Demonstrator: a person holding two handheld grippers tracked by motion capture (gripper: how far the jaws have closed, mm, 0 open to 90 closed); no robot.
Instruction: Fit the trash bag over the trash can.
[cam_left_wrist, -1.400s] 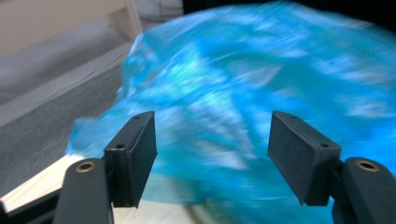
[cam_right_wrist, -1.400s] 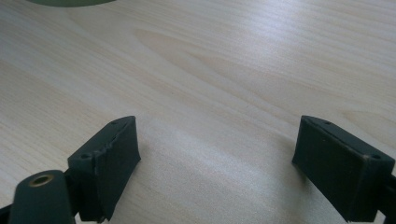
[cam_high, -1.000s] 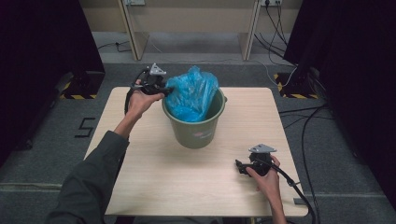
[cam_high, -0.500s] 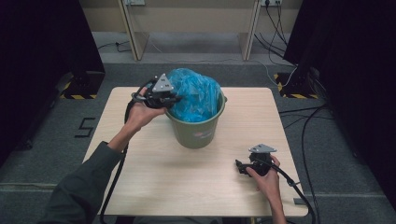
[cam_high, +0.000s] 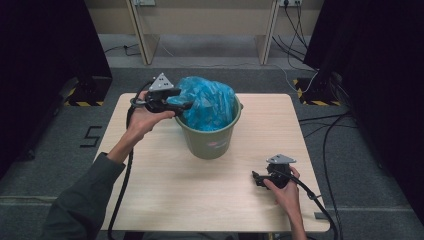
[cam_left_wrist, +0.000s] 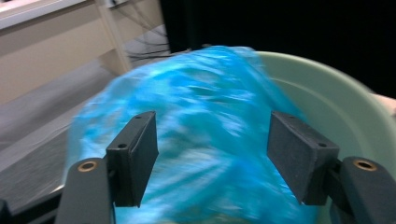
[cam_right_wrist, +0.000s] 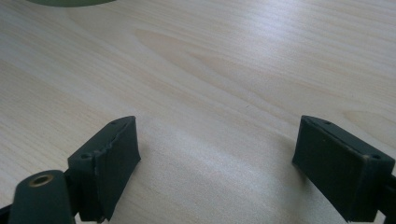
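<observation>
A green bucket (cam_high: 210, 137) stood on the wooden worktop (cam_high: 165, 190), a little toward 12 o'clock from its centre. A crumpled blue plastic bag (cam_high: 207, 102) sat inside the bucket and bulged above the rim. The left gripper (cam_high: 185, 106) hovered at the bucket's 9 o'clock edge, pointing toward 3 o'clock at the bag. Its jaws had just been opening; in the left gripper view they stood wide apart (cam_left_wrist: 212, 161), released, with the blurred bag (cam_left_wrist: 205, 121) lying beyond and between them and no pad pressing on it. The right gripper (cam_high: 256, 179) rested near the worktop's 4 o'clock corner, well apart from the bucket, pointing toward 9 o'clock. Its 2 jaws were spread (cam_right_wrist: 215, 163) over bare wood, grasping nothing.
</observation>
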